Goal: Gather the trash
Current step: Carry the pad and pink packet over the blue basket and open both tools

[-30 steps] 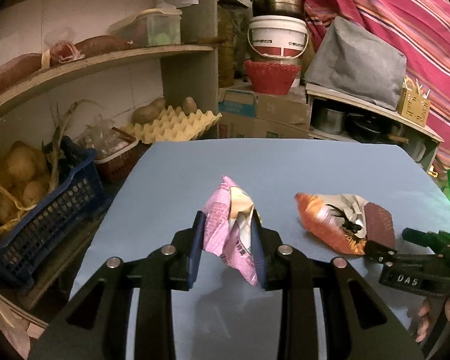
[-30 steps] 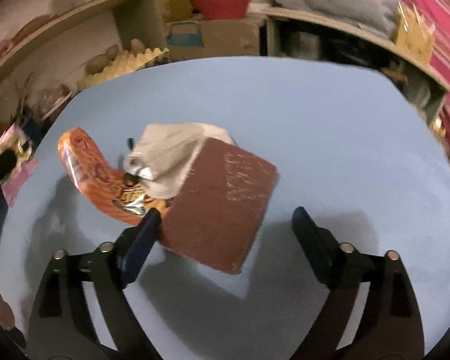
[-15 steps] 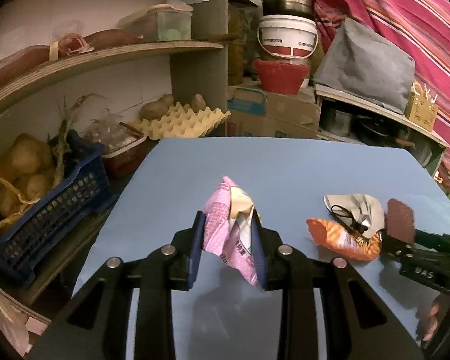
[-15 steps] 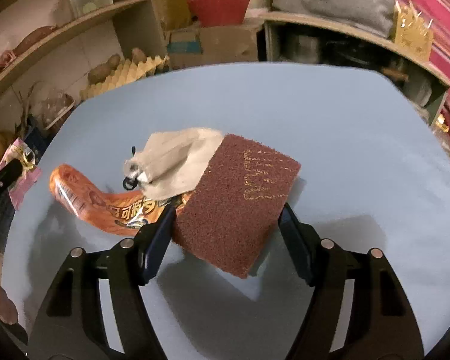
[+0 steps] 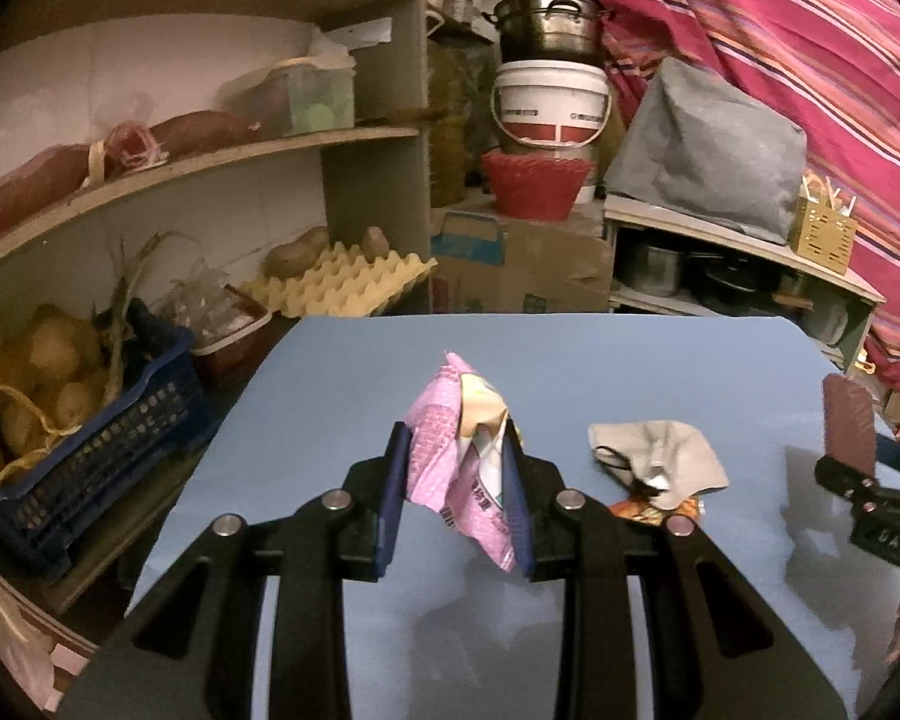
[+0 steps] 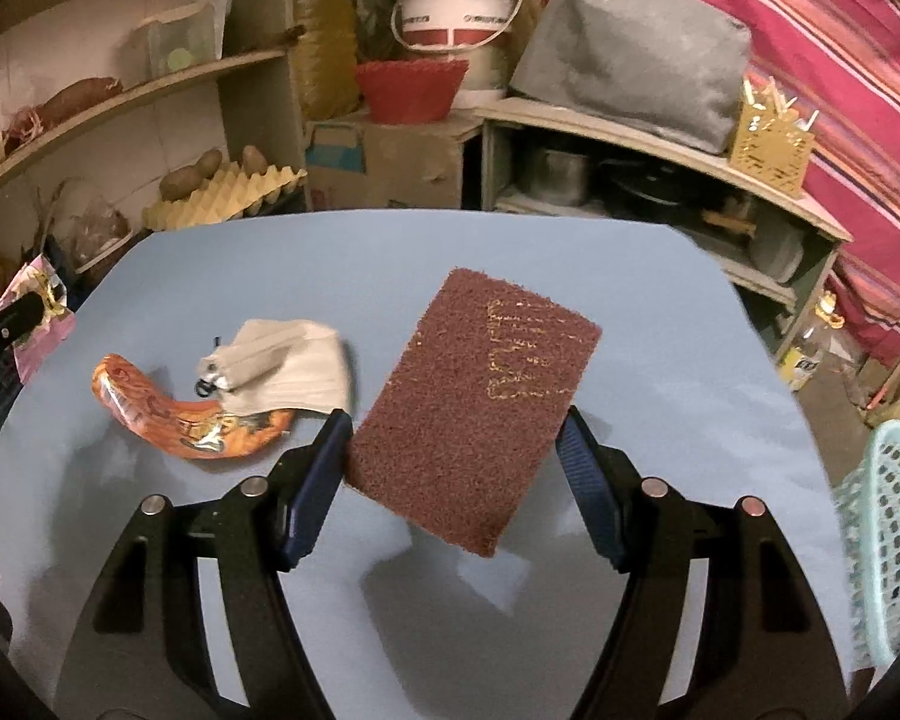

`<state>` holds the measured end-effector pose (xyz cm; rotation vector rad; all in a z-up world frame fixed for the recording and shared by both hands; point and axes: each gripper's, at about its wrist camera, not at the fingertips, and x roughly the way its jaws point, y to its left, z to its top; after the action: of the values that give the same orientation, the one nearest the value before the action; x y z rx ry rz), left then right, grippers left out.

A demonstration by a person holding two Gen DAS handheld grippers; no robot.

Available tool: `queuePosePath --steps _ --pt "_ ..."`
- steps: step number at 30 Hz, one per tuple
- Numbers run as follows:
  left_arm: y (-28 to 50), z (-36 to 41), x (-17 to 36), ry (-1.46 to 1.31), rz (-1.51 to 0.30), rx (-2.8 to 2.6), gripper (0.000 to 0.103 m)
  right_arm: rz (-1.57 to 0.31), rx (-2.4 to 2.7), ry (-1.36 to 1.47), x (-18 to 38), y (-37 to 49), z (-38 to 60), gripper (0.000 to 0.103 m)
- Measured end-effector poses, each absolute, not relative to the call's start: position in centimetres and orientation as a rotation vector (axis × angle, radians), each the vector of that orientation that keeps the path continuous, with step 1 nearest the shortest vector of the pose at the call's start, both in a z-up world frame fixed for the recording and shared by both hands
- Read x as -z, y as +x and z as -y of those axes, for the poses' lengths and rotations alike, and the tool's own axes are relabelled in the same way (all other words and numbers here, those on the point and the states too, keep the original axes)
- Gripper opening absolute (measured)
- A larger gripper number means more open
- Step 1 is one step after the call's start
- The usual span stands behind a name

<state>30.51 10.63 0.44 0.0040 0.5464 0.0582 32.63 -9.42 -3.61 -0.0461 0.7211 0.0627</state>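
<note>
My left gripper (image 5: pixel 456 450) is shut on a crumpled pink snack wrapper (image 5: pixel 435 450) and holds it above the blue table (image 5: pixel 630 354). My right gripper (image 6: pixel 455 426) is shut on a brown scouring pad (image 6: pixel 480 384), gripped by its two long edges and lifted clear of the table; its shadow falls below it. On the table to the left of the pad lie an orange snack wrapper (image 6: pixel 180 414) and a crumpled grey cloth pouch (image 6: pixel 288 372) that rests on it. In the left wrist view the pad (image 5: pixel 847 420) stands at the far right.
A pale teal mesh basket (image 6: pixel 882 540) stands off the table's right edge. A blue crate of potatoes (image 5: pixel 78 450), an egg tray (image 5: pixel 342 288) and shelves line the left side. A red basket (image 5: pixel 534 183), a bucket and boxes sit behind the table.
The right gripper's jaws closed onto the brown pad and lifted it up and to the right, away from the orange wrapper and grey pouch. The left gripper kept its hold on the pink wrapper.
</note>
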Motion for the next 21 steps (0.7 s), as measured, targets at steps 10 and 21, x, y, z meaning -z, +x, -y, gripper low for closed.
queuePosePath --steps 10,21 --pt "29.9 -5.8 -1.5 0.013 -0.518 0.001 0.030 -0.682 0.005 -0.073 2.2 29.3 17.2 0.069" --pt "29.5 3.5 -1.6 0.085 -0.524 0.146 0.030 -0.651 0.083 0.006 0.5 25.9 27.1 0.069"
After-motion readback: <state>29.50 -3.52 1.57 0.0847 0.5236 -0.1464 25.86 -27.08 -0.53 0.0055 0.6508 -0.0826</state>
